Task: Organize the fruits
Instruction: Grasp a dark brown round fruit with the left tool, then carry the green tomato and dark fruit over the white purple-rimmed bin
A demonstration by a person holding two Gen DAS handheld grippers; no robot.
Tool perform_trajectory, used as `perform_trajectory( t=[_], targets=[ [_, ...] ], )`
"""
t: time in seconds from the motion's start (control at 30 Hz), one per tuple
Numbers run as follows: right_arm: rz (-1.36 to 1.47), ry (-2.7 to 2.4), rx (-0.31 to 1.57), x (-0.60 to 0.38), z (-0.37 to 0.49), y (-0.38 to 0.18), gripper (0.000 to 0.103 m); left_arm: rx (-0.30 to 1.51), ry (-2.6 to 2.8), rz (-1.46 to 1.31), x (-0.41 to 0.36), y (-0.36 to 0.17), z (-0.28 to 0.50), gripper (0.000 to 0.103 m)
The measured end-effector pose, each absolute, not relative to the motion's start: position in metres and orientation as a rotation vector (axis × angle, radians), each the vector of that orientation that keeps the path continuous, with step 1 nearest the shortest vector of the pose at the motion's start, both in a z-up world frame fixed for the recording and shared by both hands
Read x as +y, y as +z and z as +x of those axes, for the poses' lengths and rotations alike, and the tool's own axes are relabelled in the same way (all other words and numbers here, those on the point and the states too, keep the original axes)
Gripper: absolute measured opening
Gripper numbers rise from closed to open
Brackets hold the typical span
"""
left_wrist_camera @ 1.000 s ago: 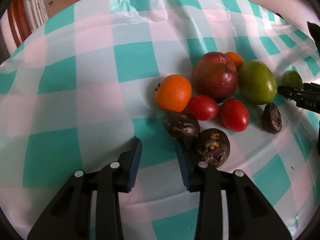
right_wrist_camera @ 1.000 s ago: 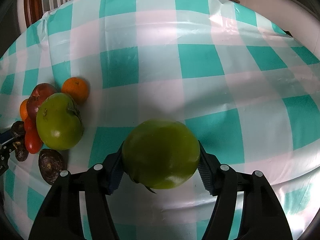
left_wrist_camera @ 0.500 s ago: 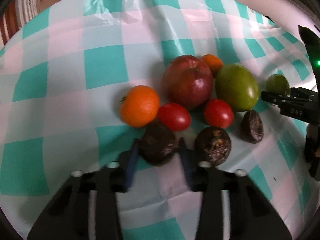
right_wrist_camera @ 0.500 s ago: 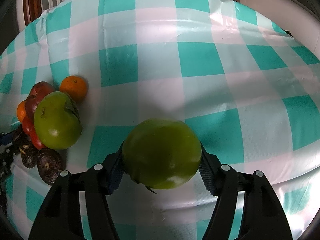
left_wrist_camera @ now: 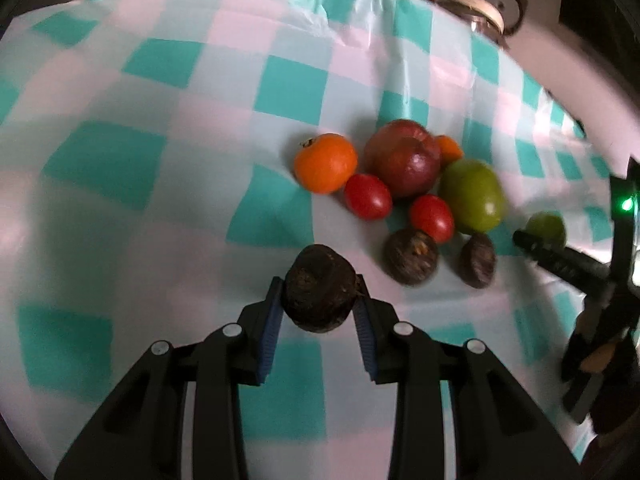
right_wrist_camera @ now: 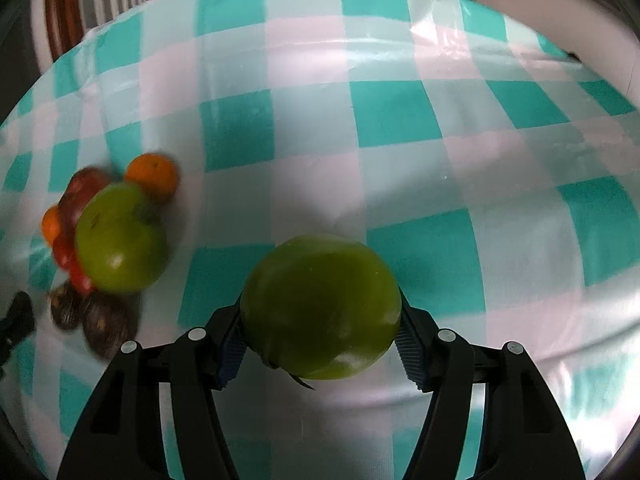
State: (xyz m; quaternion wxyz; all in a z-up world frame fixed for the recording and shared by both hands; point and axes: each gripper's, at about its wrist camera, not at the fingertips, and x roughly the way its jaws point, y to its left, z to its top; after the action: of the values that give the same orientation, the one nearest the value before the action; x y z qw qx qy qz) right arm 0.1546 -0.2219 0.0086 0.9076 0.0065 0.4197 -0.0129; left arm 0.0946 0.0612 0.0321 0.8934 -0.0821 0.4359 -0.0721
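My left gripper (left_wrist_camera: 318, 285) is shut on a dark brown wrinkled fruit (left_wrist_camera: 318, 296), held above the cloth just in front of the pile. The pile holds an orange (left_wrist_camera: 325, 162), a dark red fruit (left_wrist_camera: 404, 160), a second orange (left_wrist_camera: 450, 147), a big green fruit (left_wrist_camera: 474, 196), two red tomatoes (left_wrist_camera: 368, 196) and two more dark fruits (left_wrist_camera: 411, 256). My right gripper (right_wrist_camera: 320, 314) grips a round green fruit (right_wrist_camera: 320, 306), its jaws closing tighter on it. The pile (right_wrist_camera: 120, 238) lies to its left.
A teal, pink and white checked tablecloth (right_wrist_camera: 400, 112) covers the table. A lidded jar (left_wrist_camera: 482, 8) stands past the far edge. The right gripper's body (left_wrist_camera: 600, 280) shows at the right of the left wrist view, close to the pile.
The left gripper closed on the dark fruit nearest it, then lifted it back from the pile while rolling. The right gripper kept still with the green fruit.
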Motion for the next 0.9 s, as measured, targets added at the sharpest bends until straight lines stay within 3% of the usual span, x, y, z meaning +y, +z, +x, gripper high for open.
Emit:
perform_trajectory(
  t=[0.2, 0.47, 0.9],
  targets=[
    [0.075, 0.095, 0.807, -0.214, 0.052, 0.031, 0.063, 0.806, -0.195, -0.163, 0.072, 0.050, 0.024, 0.034],
    [0.089, 0.154, 0.769, -0.202, -0.078, 0.045, 0.063, 0.806, -0.303, -0.115, 0.060, 0.042, -0.066, 0.035],
    [0.107, 0.154, 0.688, -0.230, -0.210, 0.046, 0.063, 0.775, -0.519, 0.130, -0.024, 0.043, -0.166, 0.035]
  ],
)
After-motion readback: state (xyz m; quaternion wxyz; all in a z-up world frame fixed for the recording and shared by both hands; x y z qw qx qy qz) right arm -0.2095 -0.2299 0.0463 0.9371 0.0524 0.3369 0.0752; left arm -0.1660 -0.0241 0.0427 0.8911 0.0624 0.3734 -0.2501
